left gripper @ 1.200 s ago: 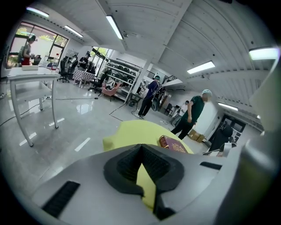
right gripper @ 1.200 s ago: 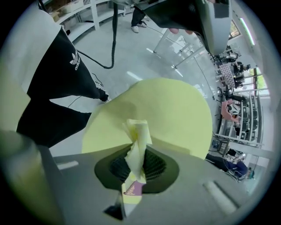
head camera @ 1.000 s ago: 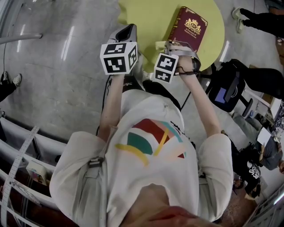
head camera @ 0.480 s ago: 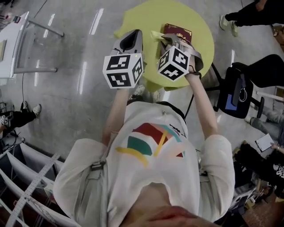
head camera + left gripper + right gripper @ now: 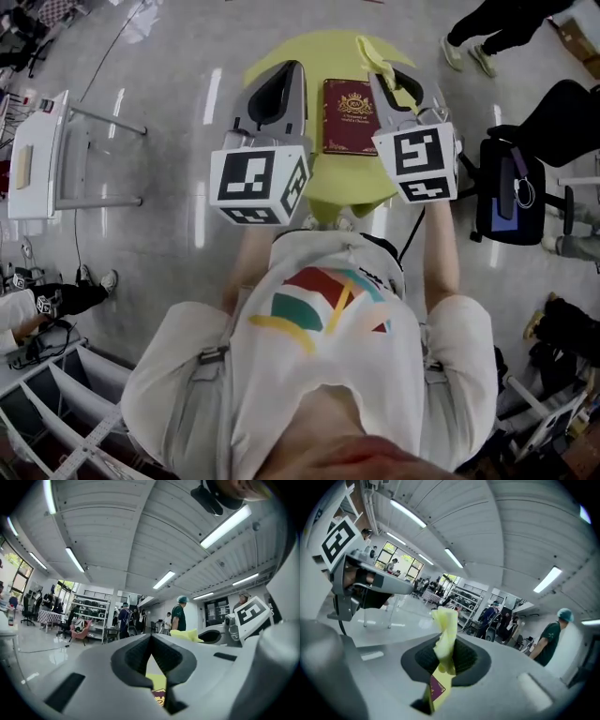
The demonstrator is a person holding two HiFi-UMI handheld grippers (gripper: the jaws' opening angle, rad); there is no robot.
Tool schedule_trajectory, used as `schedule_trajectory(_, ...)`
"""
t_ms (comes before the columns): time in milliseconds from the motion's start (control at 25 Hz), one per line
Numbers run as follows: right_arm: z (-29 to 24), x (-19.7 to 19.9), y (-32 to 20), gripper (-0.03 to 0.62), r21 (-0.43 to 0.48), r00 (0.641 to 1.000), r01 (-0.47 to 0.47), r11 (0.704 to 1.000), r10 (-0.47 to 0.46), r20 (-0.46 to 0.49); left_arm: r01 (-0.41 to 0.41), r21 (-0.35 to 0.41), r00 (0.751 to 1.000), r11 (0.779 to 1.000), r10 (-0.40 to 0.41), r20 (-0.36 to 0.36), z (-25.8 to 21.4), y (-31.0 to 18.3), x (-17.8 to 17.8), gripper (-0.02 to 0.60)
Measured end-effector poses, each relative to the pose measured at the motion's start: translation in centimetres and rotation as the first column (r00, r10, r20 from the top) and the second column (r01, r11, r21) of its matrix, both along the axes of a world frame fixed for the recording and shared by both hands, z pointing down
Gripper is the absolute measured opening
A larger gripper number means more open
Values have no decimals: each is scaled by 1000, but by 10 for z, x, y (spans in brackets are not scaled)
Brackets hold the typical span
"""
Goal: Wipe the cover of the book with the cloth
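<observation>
A dark red book with a gold crest lies flat on the round yellow table, uncovered. My right gripper hangs above the table to the right of the book, shut on a crumpled yellow cloth that sticks up out of its jaws. In the right gripper view the cloth is pinched between the pads, and a sliver of the book shows below. My left gripper hovers left of the book, shut and empty. In the left gripper view its jaws meet, with the cloth to the right.
A black chair stands right of the table. A white stand is on the floor at left. A person's legs are at the top right. Several people, one in a green shirt, and shelving stand across the room.
The right gripper has lifted off the book with the cloth and swung to its right. The left gripper has moved up beside the book. The book's cover now shows in full.
</observation>
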State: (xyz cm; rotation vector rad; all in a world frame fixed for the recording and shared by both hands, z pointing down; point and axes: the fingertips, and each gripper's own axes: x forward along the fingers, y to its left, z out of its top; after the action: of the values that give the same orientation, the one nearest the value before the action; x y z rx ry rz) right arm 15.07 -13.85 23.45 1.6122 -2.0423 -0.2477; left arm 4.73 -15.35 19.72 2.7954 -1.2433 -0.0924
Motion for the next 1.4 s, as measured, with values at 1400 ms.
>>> schedule_trajectory(1400,-7,67,90,29,232,914,-202,951,99,393,6,236,997,972,-25,78,-29,25,40,15)
